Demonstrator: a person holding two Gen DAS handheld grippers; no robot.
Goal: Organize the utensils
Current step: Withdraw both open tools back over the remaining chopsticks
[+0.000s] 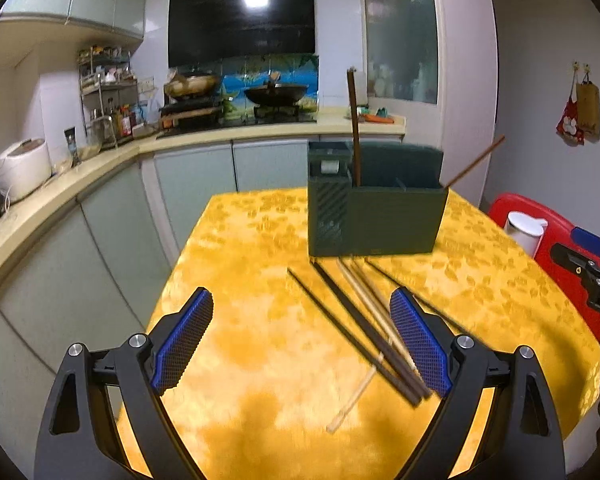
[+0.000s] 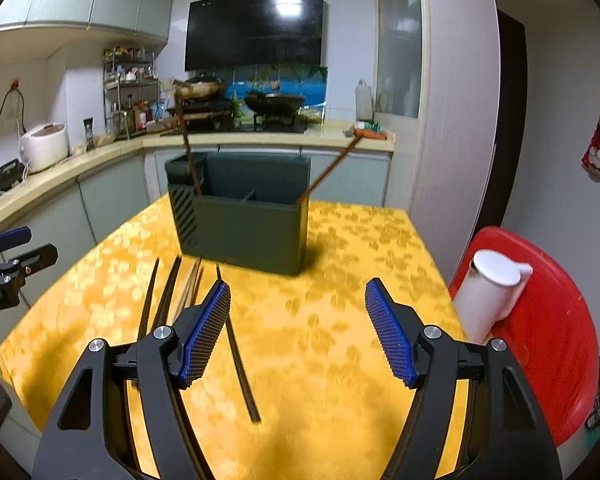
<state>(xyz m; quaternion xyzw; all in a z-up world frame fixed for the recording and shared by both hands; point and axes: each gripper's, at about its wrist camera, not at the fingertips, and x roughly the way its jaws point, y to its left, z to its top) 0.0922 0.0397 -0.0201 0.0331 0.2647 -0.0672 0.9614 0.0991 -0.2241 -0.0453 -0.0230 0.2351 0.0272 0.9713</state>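
1. Left gripper (image 1: 302, 344) is spread wide, holding nothing; loose chopsticks (image 1: 364, 320) lie on the yellow table (image 1: 260, 240) at its 1 o'clock.
2. Right gripper (image 2: 298, 334) gapes too, empty; green holder (image 2: 248, 228) at 11 o'clock with two chopsticks (image 2: 188, 148) standing in it.

Left wrist: above table's (image 1: 260, 320) left part, facing 12 o'clock; box (image 1: 396, 216) near, 1 o'clock.
Right wrist: right part, box (image 2: 252, 232) 11 o'clock.
Shared: table, box, stove (image 1: 276, 110).

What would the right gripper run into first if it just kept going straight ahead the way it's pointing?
Most likely the green utensil holder. The right gripper, jaws open, points over bare yellow tablecloth toward the holder's right part, though depth is unclear.
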